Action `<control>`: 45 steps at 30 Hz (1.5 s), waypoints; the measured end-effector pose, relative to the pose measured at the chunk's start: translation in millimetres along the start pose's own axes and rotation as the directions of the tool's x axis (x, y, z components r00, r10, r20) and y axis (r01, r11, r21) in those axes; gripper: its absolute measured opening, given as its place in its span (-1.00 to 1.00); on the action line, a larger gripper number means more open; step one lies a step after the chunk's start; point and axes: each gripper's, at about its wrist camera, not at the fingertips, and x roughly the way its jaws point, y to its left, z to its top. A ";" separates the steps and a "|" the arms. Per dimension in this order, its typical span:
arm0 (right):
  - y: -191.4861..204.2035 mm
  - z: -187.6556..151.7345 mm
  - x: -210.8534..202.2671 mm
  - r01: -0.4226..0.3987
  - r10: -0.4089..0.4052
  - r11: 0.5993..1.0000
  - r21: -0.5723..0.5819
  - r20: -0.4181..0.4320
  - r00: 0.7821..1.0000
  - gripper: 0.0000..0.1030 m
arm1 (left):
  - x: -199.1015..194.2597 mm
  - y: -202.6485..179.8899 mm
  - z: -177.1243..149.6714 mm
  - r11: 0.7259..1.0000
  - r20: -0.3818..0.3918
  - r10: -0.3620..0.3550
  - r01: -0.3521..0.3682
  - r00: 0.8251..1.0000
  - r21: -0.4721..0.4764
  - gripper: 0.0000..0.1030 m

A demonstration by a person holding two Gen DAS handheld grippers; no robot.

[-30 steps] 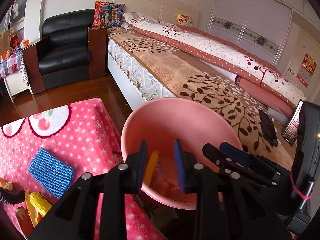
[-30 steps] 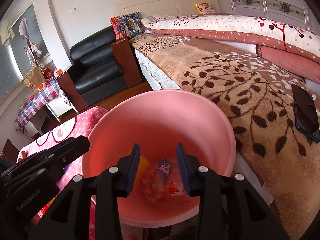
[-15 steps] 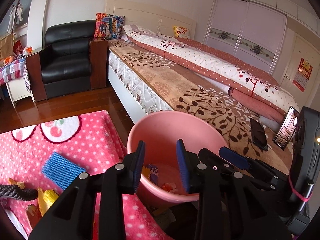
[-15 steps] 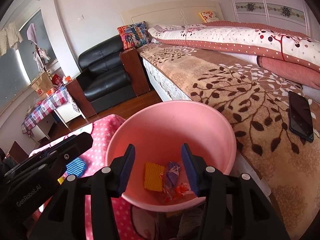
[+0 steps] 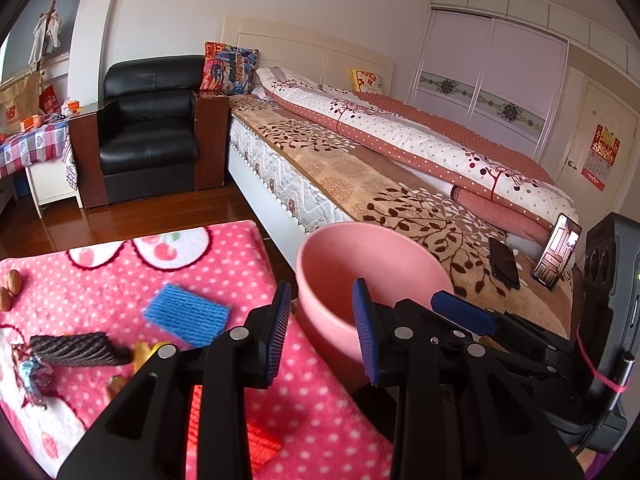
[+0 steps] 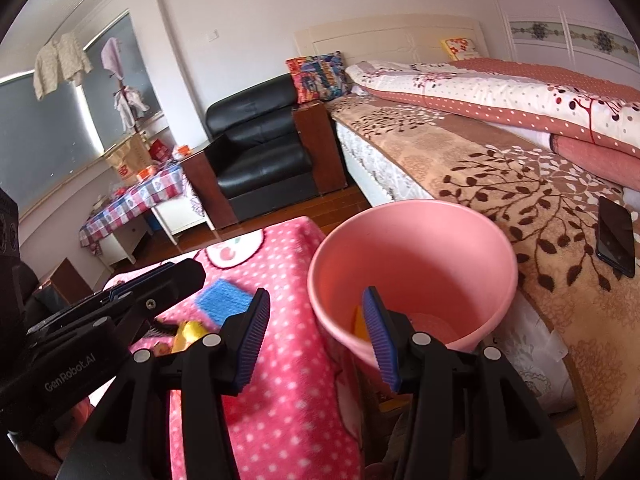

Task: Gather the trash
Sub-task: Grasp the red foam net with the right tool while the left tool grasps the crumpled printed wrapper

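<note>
A pink bucket [image 5: 372,272] [image 6: 420,248] stands between the table and the bed, with a yellow piece [image 6: 360,324] lying inside. My left gripper [image 5: 322,336] hangs open and empty over the table's corner, just short of the bucket's rim. My right gripper [image 6: 316,340] is open too, with nothing between its pads, straddling the bucket's near rim. On the pink dotted cloth [image 5: 224,264] lie a blue knitted square [image 5: 186,314] [image 6: 224,300], a dark knitted piece [image 5: 74,348], a yellow item [image 5: 148,354] [image 6: 188,334], a red piece [image 5: 256,440] and a crumpled wrapper [image 5: 32,376].
The bed [image 5: 360,176] runs along the right, close behind the bucket, with two phones [image 5: 504,262] near its edge. A black armchair [image 5: 148,132] and a small checked table [image 5: 32,148] stand at the back. Two nuts [image 5: 12,280] sit at the cloth's left edge.
Both grippers have pulled back and risen from over the bucket's mouth toward the table. The right jaws have widened. More of the cloth and its scraps shows now.
</note>
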 end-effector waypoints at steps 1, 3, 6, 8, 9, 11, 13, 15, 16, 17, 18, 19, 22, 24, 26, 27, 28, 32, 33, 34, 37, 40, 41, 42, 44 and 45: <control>5.2 -2.0 -1.5 -0.005 0.005 1.000 -0.010 -0.001 1.000 -0.07 | -5.8 2.9 -2.4 1.000 0.003 0.003 -0.003 1.000 -0.002 -0.37; 15.7 -7.3 -5.1 -0.025 0.025 0.999 -0.026 -0.005 1.000 -0.07 | -16.8 8.7 -6.2 1.000 0.008 0.007 -0.007 1.000 -0.009 -0.37; 30.0 -15.6 -9.0 -0.060 0.059 0.997 -0.047 -0.012 0.998 -0.07 | -35.1 16.7 -11.9 1.000 0.024 0.021 -0.021 0.999 -0.008 -0.37; 39.0 -21.7 -12.6 -0.071 0.071 0.995 -0.073 -0.006 0.997 -0.07 | -47.5 21.7 -15.2 0.999 0.040 0.033 -0.033 0.999 0.000 -0.37; 42.9 -25.0 -14.5 -0.077 0.077 0.993 -0.087 -0.002 0.997 -0.07 | -53.4 25.1 -17.4 0.999 0.050 0.046 -0.047 0.998 0.005 -0.37; 50.5 -30.9 -17.1 -0.094 0.094 0.990 -0.105 -0.004 0.996 -0.07 | -66.1 33.1 -22.5 0.997 0.069 0.074 -0.075 0.995 0.012 -0.37; 56.2 -36.6 -18.4 -0.112 0.112 0.987 -0.113 -0.010 0.994 -0.07 | -77.1 42.9 -27.8 0.995 0.079 0.102 -0.103 0.992 0.008 -0.37; 61.9 -42.3 -17.7 -0.127 0.125 0.985 -0.116 -0.023 0.992 -0.07 | -86.7 55.3 -33.7 0.991 0.082 0.132 -0.132 0.988 -0.005 -0.37; 64.5 -45.4 -16.6 -0.133 0.131 0.984 -0.118 -0.031 0.991 -0.07 | -91.0 62.3 -36.7 0.989 0.080 0.147 -0.146 0.986 -0.016 -0.37; 65.4 -47.5 -15.1 -0.136 0.132 0.983 -0.121 -0.038 0.991 -0.07 | -94.9 69.3 -40.0 0.987 0.077 0.160 -0.159 0.984 -0.028 -0.37; 67.2 -50.3 -13.0 -0.138 0.133 0.983 -0.124 -0.049 0.990 -0.07 | -98.5 76.5 -42.8 0.985 0.073 0.171 -0.169 0.982 -0.038 -0.37; 69.3 -53.2 -11.3 -0.141 0.135 0.982 -0.126 -0.059 0.989 -0.07 | -102.3 83.6 -47.1 0.982 0.069 0.187 -0.183 0.980 -0.051 -0.37; 72.7 -60.7 -5.1 -0.149 0.138 0.980 -0.129 -0.086 0.987 -0.07 | -111.3 101.9 -60.4 0.971 0.054 0.229 -0.225 0.972 -0.076 -0.37; 73.8 -65.0 1.1 -0.151 0.138 0.980 -0.131 -0.106 0.985 -0.07 | -116.0 112.9 -70.8 0.965 0.038 0.252 -0.248 0.967 -0.090 -0.37; 75.5 -69.2 8.0 -0.151 0.134 0.979 -0.134 -0.126 0.983 -0.07 | -117.7 123.2 -81.7 0.958 0.013 0.271 -0.269 0.962 -0.100 -0.37; 76.8 -70.3 11.6 -0.151 0.133 0.979 -0.135 -0.135 0.982 -0.07 | -118.2 127.9 -87.1 0.954 0.000 0.282 -0.281 0.959 -0.103 -0.37; 78.0 -71.2 15.0 -0.151 0.131 0.979 -0.137 -0.142 0.981 -0.07 | -118.3 132.8 -92.2 0.949 -0.014 0.296 -0.295 0.955 -0.108 -0.37; 82.5 -75.8 27.7 -0.150 0.125 0.978 -0.145 -0.168 0.978 -0.07 | -119.9 151.3 -106.5 0.935 -0.055 0.321 -0.325 0.946 -0.139 -0.37; 84.5 -76.2 31.0 -0.149 0.122 0.978 -0.148 -0.174 0.977 -0.07 | -120.1 156.5 -108.7 0.932 -0.064 0.324 -0.330 0.944 -0.152 -0.37; 85.7 -76.7 33.4 -0.149 0.121 0.977 -0.151 -0.179 0.976 -0.07 | -119.9 161.8 -110.5 0.927 -0.075 0.327 -0.335 0.942 -0.170 -0.37; 89.7 -78.8 39.7 -0.148 0.117 0.976 -0.158 -0.190 0.975 -0.07 | -122.3 178.0 -112.8 0.905 -0.075 0.366 -0.374 0.927 -0.201 -0.37; 92.4 -80.9 47.2 -0.146 0.112 0.976 -0.160 -0.207 0.972 -0.07 | -119.1 199.7 -109.8 0.878 -0.094 0.394 -0.405 0.914 -0.255 -0.37; 93.6 -81.5 49.0 -0.144 0.109 0.976 -0.161 -0.210 0.972 -0.07 | -116.5 207.8 -109.1 0.866 -0.107 0.399 -0.412 0.911 -0.282 -0.37; 94.3 -81.8 50.5 -0.142 0.106 0.977 -0.162 -0.213 0.971 -0.07 | -113.5 215.7 -108.5 0.854 -0.123 0.395 -0.413 0.910 -0.315 -0.37; 96.2 -82.3 53.4 -0.137 0.100 0.977 -0.163 -0.215 0.971 -0.07 | -107.9 225.2 -106.7 0.839 -0.143 0.371 -0.397 0.918 -0.372 -0.37; 97.1 -82.4 54.9 -0.134 0.097 0.977 -0.165 -0.216 0.971 -0.07 | -105.5 226.5 -105.5 0.836 -0.144 0.369 -0.395 0.918 -0.380 -0.37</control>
